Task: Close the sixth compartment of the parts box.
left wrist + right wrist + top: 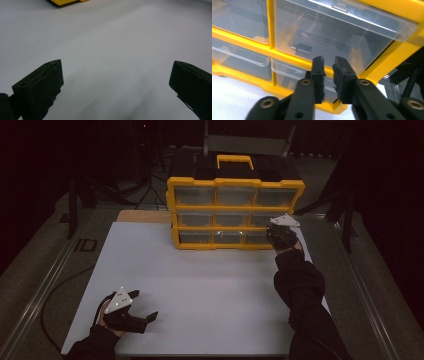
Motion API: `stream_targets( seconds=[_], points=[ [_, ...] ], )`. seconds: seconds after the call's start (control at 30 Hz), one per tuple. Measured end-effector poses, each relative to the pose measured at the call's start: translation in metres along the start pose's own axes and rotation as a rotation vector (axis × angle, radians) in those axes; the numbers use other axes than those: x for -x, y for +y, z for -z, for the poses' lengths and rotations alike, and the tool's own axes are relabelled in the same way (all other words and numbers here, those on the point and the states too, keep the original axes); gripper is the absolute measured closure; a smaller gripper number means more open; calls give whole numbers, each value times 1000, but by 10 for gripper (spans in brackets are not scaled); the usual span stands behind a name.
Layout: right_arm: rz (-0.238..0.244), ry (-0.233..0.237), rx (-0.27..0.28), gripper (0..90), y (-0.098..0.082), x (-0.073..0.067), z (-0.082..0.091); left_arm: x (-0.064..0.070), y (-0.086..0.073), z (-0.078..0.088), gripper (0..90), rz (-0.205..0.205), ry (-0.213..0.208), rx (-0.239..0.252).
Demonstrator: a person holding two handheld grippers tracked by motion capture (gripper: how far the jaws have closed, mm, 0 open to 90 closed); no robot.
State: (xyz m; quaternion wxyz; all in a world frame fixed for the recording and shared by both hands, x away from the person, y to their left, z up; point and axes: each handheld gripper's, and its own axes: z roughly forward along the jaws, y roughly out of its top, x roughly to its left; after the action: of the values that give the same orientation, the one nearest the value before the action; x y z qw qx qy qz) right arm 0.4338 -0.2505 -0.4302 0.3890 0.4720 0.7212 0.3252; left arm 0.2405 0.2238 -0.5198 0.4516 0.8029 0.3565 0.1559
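A yellow parts cabinet (235, 212) with three rows of clear drawers stands at the far edge of the white board (200, 290). My right gripper (275, 236) is up against the cabinet's right column. In the right gripper view its jaws (329, 61) stand almost together with a slim gap and nothing between them, in front of the yellow bar below a clear drawer (337, 32); whether they touch the cabinet I cannot tell. A lower drawer (287, 72) sits beneath the bar. My left gripper (145, 305) rests open at the near left of the board, its fingers (42, 85) wide apart over bare white surface.
The cabinet has a yellow carry handle (235, 161) on its dark top. A corner of its yellow base (65, 2) shows far off in the left gripper view. Metal rails (45, 285) run along both sides of the table. Dark stands and cables sit behind.
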Motion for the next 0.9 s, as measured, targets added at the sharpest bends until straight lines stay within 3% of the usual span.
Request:
stream_targets(
  seconds=[0.4, 0.47, 0.67, 0.9],
  points=[
    [-33, 38, 36, 513, 0, -4, 13, 0, 0, 0, 0, -1, 2, 0],
    [-33, 40, 37, 501, 0, -5, 14, 0, 0, 0, 0, -1, 2, 0],
    [-70, 60, 20, 320, 0, -4, 14, 0, 0, 0, 0, -1, 1, 0],
    [-93, 58, 17, 218, -1, -5, 14, 0, 0, 0, 0, -1, 2, 1]
  ],
)
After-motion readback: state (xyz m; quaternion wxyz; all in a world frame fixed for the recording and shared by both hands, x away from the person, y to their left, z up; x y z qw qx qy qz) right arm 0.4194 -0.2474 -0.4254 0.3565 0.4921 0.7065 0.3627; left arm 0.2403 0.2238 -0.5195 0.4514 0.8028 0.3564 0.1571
